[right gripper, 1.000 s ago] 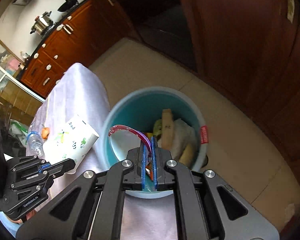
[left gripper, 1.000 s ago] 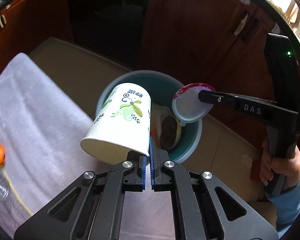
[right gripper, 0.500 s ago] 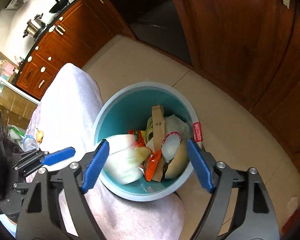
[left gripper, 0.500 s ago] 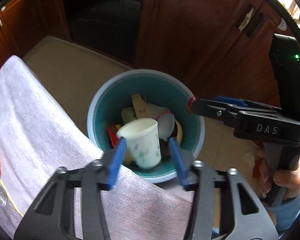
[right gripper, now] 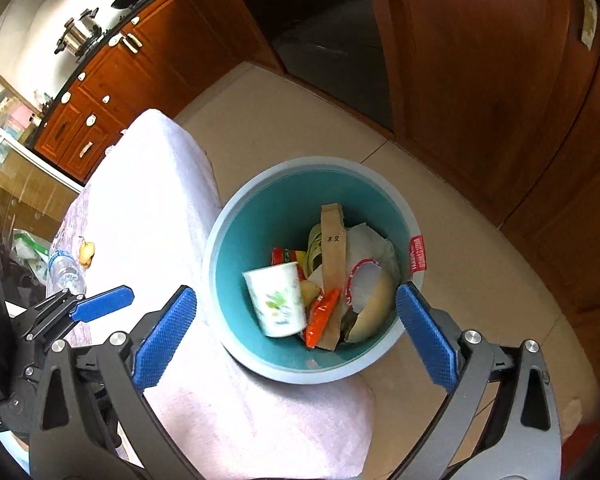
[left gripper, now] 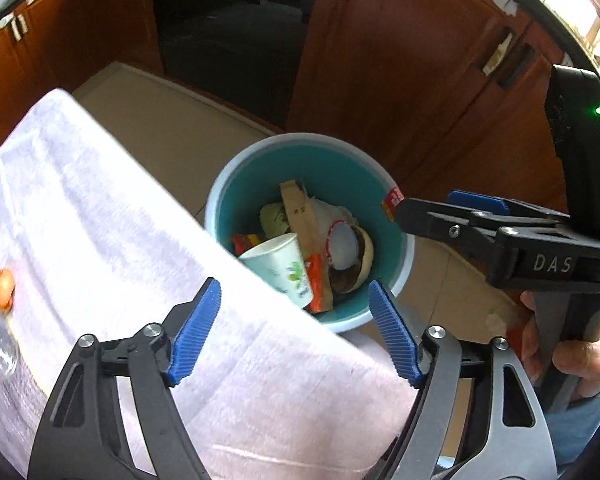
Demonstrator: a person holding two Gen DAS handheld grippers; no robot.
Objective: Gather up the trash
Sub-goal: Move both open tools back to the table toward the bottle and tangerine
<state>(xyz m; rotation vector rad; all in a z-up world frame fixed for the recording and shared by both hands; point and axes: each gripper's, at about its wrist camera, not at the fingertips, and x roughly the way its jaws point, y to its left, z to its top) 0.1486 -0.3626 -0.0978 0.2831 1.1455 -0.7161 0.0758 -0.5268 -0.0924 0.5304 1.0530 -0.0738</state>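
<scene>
A teal bin point(left gripper: 312, 138) point(right gripper: 300, 164) stands on the floor against the table's edge, holding several wrappers and scraps. A white paper cup point(left gripper: 280, 264) point(right gripper: 276, 300) with a green print lies inside it, beside a white lid with a red rim point(left gripper: 342, 246) point(right gripper: 364, 276). My left gripper point(left gripper: 294, 300) hovers above the bin's near rim, its jaws opening with nothing between them. My right gripper point(right gripper: 296, 296) hangs over the bin too, jaws opening wide and empty. Each gripper shows in the other's view: the right gripper point(left gripper: 420, 208) beside the bin's right rim, the left gripper point(right gripper: 104, 302) at lower left.
A table under a pale cloth point(left gripper: 100, 220) point(right gripper: 160, 200) runs left of the bin, with a small orange thing point(left gripper: 2, 284) and a plastic bottle point(right gripper: 66, 270) on it. Wooden cabinets point(right gripper: 480, 80) back the tiled floor point(right gripper: 300, 112). A person's hand point(left gripper: 572, 356) holds the right gripper.
Both grippers went from shut to wide open. The paper cup dropped out of the left one and the lid out of the right one; both now lie in the bin.
</scene>
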